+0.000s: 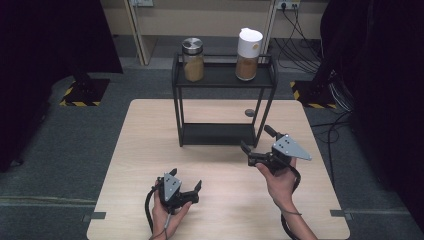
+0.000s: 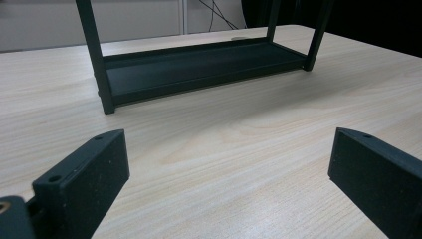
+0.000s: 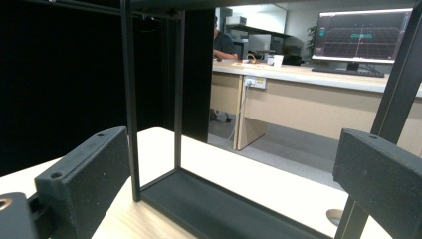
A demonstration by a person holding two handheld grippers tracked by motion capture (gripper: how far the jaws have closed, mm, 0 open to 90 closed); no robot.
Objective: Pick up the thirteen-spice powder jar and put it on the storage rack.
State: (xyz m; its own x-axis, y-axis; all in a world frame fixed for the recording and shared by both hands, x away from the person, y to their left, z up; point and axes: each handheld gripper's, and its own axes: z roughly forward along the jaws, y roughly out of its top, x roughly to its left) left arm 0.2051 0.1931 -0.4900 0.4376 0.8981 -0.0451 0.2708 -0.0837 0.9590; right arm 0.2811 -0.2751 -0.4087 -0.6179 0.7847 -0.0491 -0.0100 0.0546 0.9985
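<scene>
Light wood table (image 1: 150, 150) taking up most of the high view, grey carpet all round. Black two-level rack (image 1: 223, 80) standing on the far half of the table, about 12 o'clock from centre, feet flat on the wood. Up on the top shelf, two jars: white-capped jar (image 1: 248, 54) toward 1 o'clock, brownish stuff in the bottom; silver-lidded jar (image 1: 193, 60) at 11 o'clock, tan powder inside. Both upright, well apart from each other. Small grey disc (image 1: 249, 113) set into the tabletop just behind the rack's right legs.

Right gripper (image 1: 256, 145) held up at roughly 4 o'clock from table centre, just off the rack's near right leg, not touching it. Jaws spread wide, nothing between them. Own camera looking under the top shelf, along the bottom tray (image 3: 219, 209), a rack leg running up past each jaw.

Left gripper (image 1: 186, 180) down at 6 o'clock near the front edge, well apart from the rack. Jaws also wide open and empty, bare wood (image 2: 224, 164) between them, with the rack's lower tray (image 2: 199, 67) ahead at 12 o'clock.

Hands wrapped round both handles, cables trailing off the near edge.
</scene>
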